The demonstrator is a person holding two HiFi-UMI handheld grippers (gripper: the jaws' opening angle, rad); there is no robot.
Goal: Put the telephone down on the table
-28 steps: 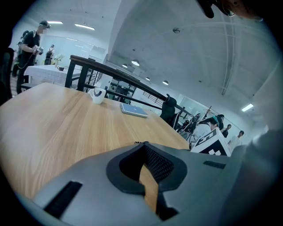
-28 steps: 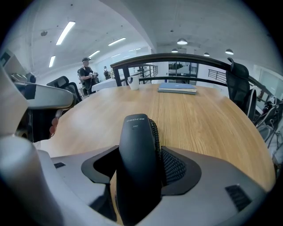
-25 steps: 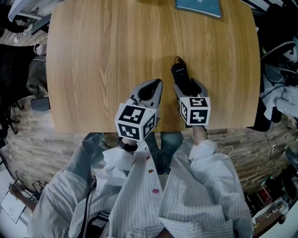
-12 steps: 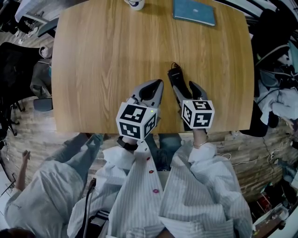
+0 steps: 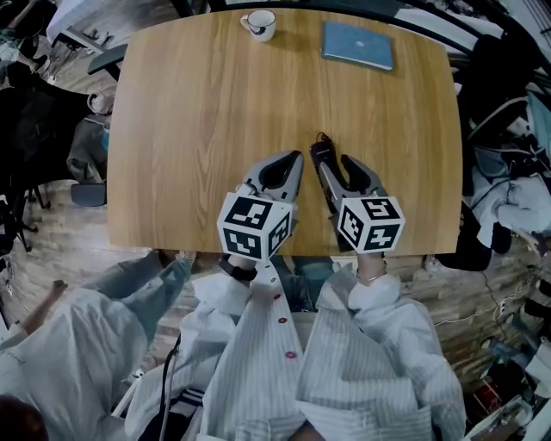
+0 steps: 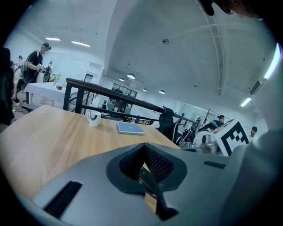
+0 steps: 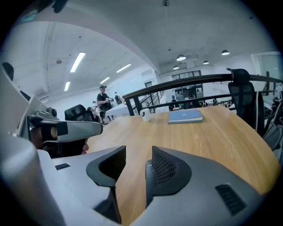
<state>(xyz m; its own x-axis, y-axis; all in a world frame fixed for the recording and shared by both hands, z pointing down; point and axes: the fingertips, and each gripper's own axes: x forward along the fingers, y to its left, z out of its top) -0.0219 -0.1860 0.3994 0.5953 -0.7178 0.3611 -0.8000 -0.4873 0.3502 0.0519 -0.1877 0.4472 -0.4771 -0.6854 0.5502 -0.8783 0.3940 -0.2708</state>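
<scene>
Lying flat on the desk point(image 5: 198, 129) under the right gripper point(image 5: 337, 172), the telephone point(image 5: 319, 153) seems delivered, so those empty, part-open fingers point(image 7: 170, 170) have just been narrowing; the left gripper point(image 5: 288, 164) has its own pressed together.

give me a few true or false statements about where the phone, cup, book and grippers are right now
1. The telephone lies on the table. True.
2. The right gripper is clamped on the telephone. False: its jaws stand apart with nothing between them, though they have just been closing partway.
3. The white cup stands on the blue book. False: they sit apart, the cup to the left of the book in the head view.
4. The left gripper has its jaws together. True.
</scene>
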